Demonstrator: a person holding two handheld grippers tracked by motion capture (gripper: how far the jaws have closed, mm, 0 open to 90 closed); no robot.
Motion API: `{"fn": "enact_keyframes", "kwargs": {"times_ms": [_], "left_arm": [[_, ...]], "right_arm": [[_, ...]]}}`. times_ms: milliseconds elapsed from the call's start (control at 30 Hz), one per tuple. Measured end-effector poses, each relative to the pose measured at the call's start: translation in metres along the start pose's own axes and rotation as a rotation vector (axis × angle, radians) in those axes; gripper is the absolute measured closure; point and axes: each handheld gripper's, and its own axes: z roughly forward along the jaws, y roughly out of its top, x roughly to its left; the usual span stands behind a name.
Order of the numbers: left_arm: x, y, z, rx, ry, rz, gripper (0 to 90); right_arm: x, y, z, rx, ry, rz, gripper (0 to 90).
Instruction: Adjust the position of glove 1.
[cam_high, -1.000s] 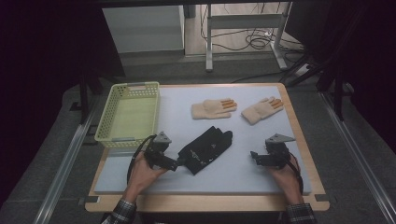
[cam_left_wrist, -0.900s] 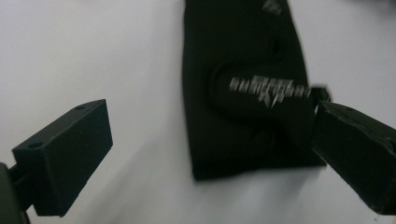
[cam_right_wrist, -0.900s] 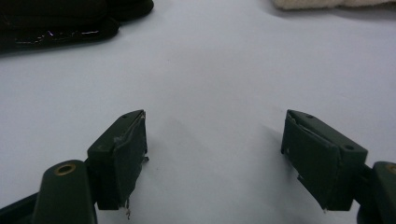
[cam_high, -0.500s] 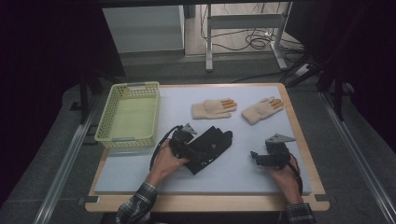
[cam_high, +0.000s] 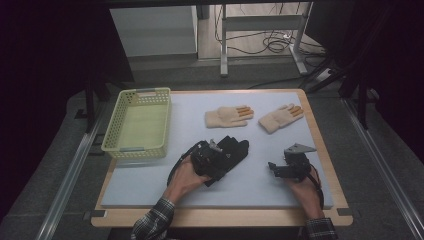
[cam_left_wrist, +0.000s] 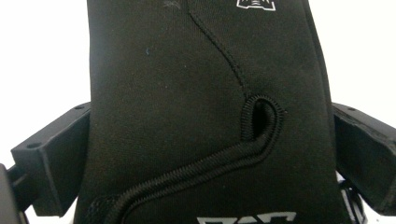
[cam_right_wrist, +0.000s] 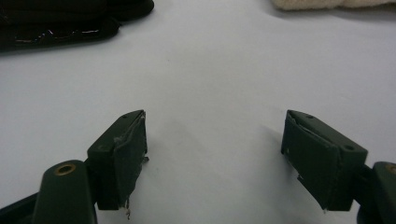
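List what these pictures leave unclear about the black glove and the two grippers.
- Black glove: its near end, high view, hidden by the left gripper and hand.
- Glove's white print: left gripper view, cut off by the frame edge.
- Left grip: jaws flank the glove; contact unclear.
- Right gripper: open over bare mat.

Dark room, grey floor (cam_high: 60, 165), cables (cam_high: 270, 42) behind table (cam_high: 220, 217)

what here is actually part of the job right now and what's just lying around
In play, as far as the pictures suggest:
- left hand-held gripper, open, jaws either side of the black glove
- black glove
- yellow basket, perhaps its destination

Lying about for now:
- two beige gloves, untouched
- right hand-held gripper, open over bare mat, holding nothing
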Motion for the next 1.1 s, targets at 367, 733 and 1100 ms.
{"fn": "enact_keyframes", "kwargs": {"times_ms": [367, 733, 1100], "left_arm": [[0.009, 0.001, -0.012, -0.01, 0.022, -0.053, 43.2], [0.006, 0.008, -0.025, -0.045, 0.062, -0.069, 66.3], [0.026, 0.03, -0.069, -0.099, 0.135, -0.13, 65.0]], "right_arm": [[0.0, 0.0, 0.0, 0.001, -0.001, -0.001, 22.1], [0.0, 0.0, 0.0, 0.001, -0.001, -0.001, 22.1], [0.0, 0.0, 0.0, 0.0, -0.002, -0.002, 22.1]]}}
